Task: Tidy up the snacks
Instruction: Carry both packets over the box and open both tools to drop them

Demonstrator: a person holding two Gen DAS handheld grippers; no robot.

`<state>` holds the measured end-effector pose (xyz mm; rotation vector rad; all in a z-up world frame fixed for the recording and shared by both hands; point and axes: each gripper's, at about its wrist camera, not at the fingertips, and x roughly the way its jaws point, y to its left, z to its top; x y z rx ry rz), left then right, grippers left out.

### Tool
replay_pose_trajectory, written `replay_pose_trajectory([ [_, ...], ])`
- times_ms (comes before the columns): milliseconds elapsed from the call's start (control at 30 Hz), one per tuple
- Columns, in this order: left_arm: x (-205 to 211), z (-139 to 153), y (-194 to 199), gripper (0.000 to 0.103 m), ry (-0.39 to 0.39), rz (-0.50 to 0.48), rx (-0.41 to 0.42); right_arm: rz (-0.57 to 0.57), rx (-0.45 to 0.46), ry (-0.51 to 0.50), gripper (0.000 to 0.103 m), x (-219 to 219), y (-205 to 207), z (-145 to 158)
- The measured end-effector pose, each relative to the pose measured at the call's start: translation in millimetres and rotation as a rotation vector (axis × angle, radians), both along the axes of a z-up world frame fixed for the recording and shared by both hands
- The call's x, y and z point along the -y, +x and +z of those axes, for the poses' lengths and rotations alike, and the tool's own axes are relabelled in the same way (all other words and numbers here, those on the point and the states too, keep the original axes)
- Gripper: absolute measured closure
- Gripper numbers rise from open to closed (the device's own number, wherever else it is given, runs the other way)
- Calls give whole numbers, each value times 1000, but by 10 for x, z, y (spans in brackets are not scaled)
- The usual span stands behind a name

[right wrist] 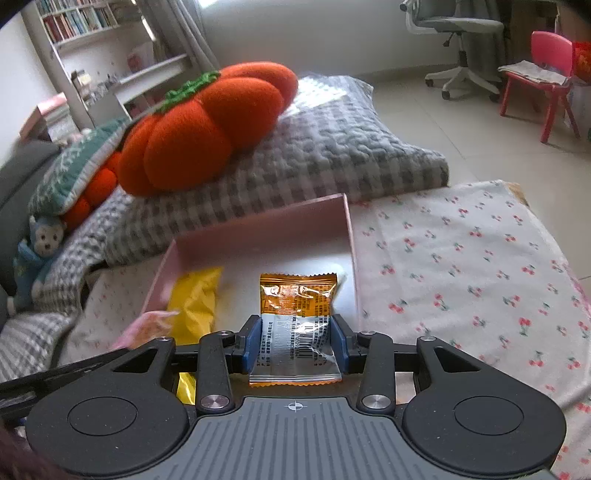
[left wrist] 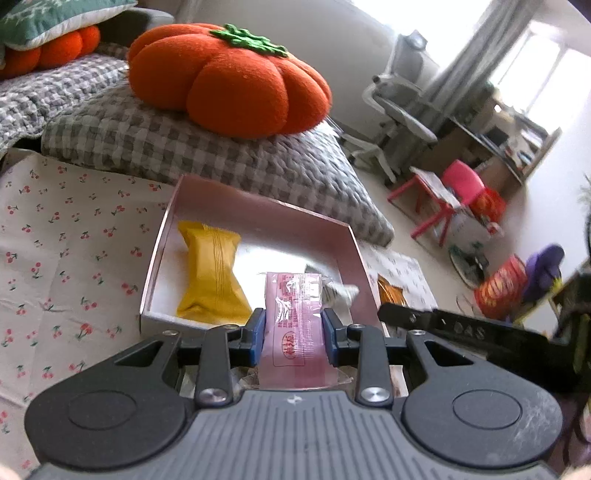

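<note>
snack sorting under way on a table (right wrist: 461, 266) draped in cherry-print cloth. seen from the left wrist: left tool (left wrist: 294, 334) clamped narrow on a pink snack packet (left wrist: 295, 325), blue pads (left wrist: 257, 338) pressed to both long edges, packet tip reaching over the near wall of a shallow pink box (left wrist: 258, 206). inside the box, toward 10 o'clock of the packet, a yellow snack pack (left wrist: 210, 277) lying flat on the white floor; at 2 o'clock, a small blurred silver wrapper (left wrist: 338, 293), details impossible to make out. outside the box's right wall, at 3 o'clock, a sliver of the orange packet (left wrist: 391, 293) and the black arm of the right tool (left wrist: 461, 332).

seen from the right wrist: right tool (right wrist: 294, 341) closed narrow on an orange and silver snack packet (right wrist: 297, 314), barcode side up, pads (right wrist: 252, 345) gripping its sides, orange end poised above the box (right wrist: 258, 229) interior near the right wall. yellow snack pack (right wrist: 197, 299) at 9 o'clock of it, blurred. pink packet (right wrist: 144, 328) visible only as a smear at the box's near left corner.

behind the box, at 12 o'clock, a grey checked cushion (right wrist: 332, 147) bearing an orange pumpkin pillow (right wrist: 207, 125). farther back on the tiled floor, a pink child's chair (right wrist: 546, 74) and a grey office chair (right wrist: 461, 33).
</note>
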<state>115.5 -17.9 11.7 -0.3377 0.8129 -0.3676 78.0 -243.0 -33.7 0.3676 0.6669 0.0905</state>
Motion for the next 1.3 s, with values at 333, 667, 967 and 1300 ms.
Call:
replay_pose_trajectory([
  [333, 204, -140, 283, 74, 49, 32, 64, -16, 25, 54, 64, -33, 205, -83],
  [667, 364, -305, 360, 74, 145, 46, 93, -41, 25, 127, 64, -5, 355, -254],
  [967, 411, -437, 379, 74, 250, 43, 76, -5, 14, 109, 64, -137, 399, -328],
  [1300, 360, -408, 348, 55, 225, 40, 68, -11, 8, 116, 53, -111, 375, -307],
])
